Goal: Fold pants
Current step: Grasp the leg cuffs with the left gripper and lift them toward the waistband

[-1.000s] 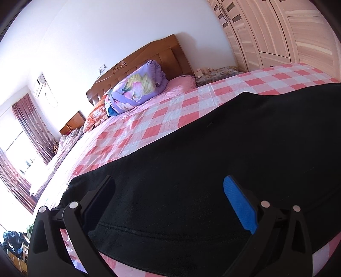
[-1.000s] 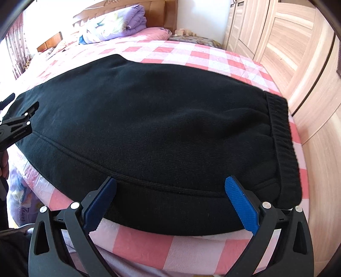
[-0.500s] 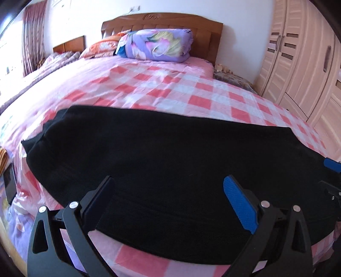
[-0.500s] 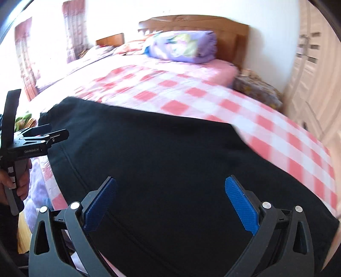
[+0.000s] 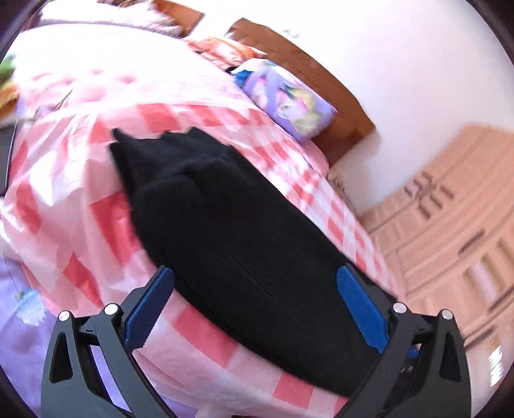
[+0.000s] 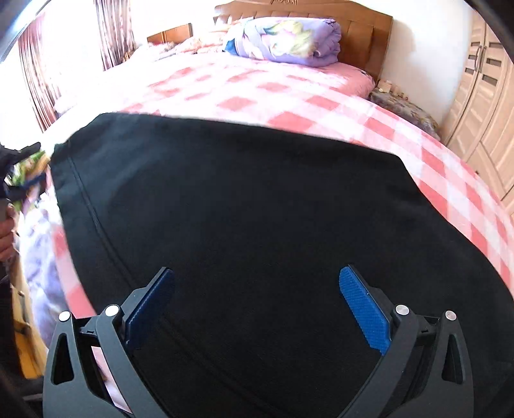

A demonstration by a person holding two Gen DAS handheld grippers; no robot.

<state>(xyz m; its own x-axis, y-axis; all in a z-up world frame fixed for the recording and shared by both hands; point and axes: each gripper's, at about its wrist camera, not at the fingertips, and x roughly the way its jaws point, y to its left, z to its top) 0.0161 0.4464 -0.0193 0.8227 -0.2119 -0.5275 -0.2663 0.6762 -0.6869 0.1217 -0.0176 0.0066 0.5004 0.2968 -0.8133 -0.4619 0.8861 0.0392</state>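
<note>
Black pants [image 6: 244,225] lie spread flat across the near part of a bed [image 6: 289,96] covered in a pink-and-red checked sheet, as a person holding a gripper in each hand prepares to fold them. The left gripper [image 5: 253,308] hangs over one end of the garment with its jaws wide apart and nothing between its blue pads [image 5: 359,308]; that view is tilted and blurred, and the far end of the pants [image 5: 199,199] shows as a ragged, bunched edge whose make-up cannot be told. The right gripper [image 6: 257,308] is likewise fully open and empty, poised just above the broad dark cloth, where a stitched seam [image 6: 93,212] runs along the edge nearest the side of the bed. A rolled purple floral quilt [image 6: 289,38] rests against the wooden headboard [image 6: 363,29], well apart from the work; a pale wardrobe [image 6: 482,96] stands beside the bed.

The fabric looks thick, soft and limp, probably a knit or fleece: light enough to lift, but likely to sag and drag rather than hold a shape. It seems matte and grippy, not slippery. The surest hold would be on a doubled edge, such as the seam line or a corner of the far end, pinched through both layers so the cloth folds over evenly.
</note>
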